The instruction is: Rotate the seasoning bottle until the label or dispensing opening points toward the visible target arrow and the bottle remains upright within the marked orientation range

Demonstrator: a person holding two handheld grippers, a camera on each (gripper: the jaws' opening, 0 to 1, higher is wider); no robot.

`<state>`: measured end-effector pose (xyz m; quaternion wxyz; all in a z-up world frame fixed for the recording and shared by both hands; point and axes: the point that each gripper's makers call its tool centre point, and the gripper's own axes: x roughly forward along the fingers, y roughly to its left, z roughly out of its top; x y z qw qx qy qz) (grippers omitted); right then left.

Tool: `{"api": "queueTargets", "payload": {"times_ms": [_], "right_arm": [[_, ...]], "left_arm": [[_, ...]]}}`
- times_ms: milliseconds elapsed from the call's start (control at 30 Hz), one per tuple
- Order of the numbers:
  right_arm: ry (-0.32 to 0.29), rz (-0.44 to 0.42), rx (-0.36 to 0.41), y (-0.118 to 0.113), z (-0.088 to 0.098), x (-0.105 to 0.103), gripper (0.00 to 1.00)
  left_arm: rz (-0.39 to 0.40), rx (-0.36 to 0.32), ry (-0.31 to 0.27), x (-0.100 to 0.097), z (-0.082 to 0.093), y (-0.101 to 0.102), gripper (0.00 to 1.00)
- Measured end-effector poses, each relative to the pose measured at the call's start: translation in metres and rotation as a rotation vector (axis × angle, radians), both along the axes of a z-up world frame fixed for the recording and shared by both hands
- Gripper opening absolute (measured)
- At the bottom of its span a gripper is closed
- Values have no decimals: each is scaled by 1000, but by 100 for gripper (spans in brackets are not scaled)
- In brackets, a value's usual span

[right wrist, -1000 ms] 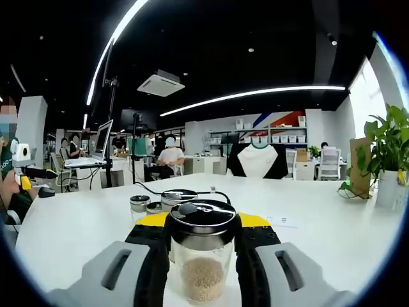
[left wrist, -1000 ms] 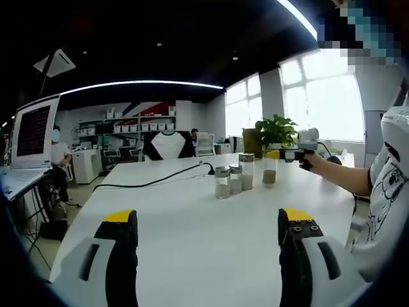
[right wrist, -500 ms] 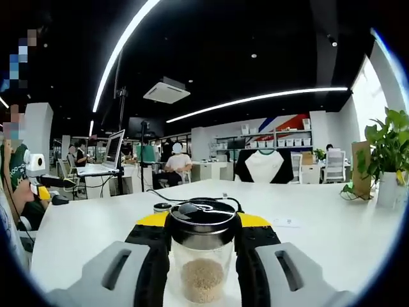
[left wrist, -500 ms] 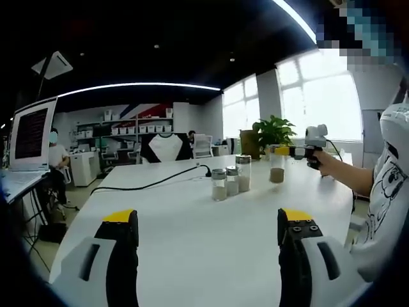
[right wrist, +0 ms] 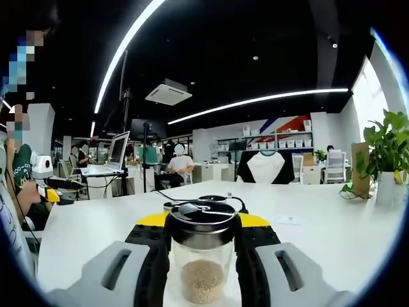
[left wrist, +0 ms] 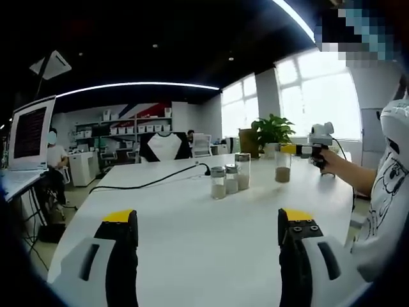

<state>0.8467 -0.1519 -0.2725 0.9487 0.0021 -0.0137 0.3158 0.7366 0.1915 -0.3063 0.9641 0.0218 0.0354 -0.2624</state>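
The right gripper [right wrist: 203, 240] clamps the seasoning bottle [right wrist: 202, 256] below its black lid, upright, apart from three bottles [left wrist: 226, 180] on the white table [left wrist: 185, 236]; the left gripper [left wrist: 208, 220] idles wide open; rotate slowly about the vertical axis; no arrow is discernible.
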Motion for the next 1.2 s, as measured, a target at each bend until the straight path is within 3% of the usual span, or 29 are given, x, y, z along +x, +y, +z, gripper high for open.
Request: {"api": "queueTargets", "payload": {"times_ms": [567,1200], "right_arm": [[-15,10,-2,6,4,-18,37],[14,31,6,21,-11,-36,37]], "left_arm": [[-20,26,-2,-1,-3,-6,96],[-35,29,0,0,-5,-11,95]]}}
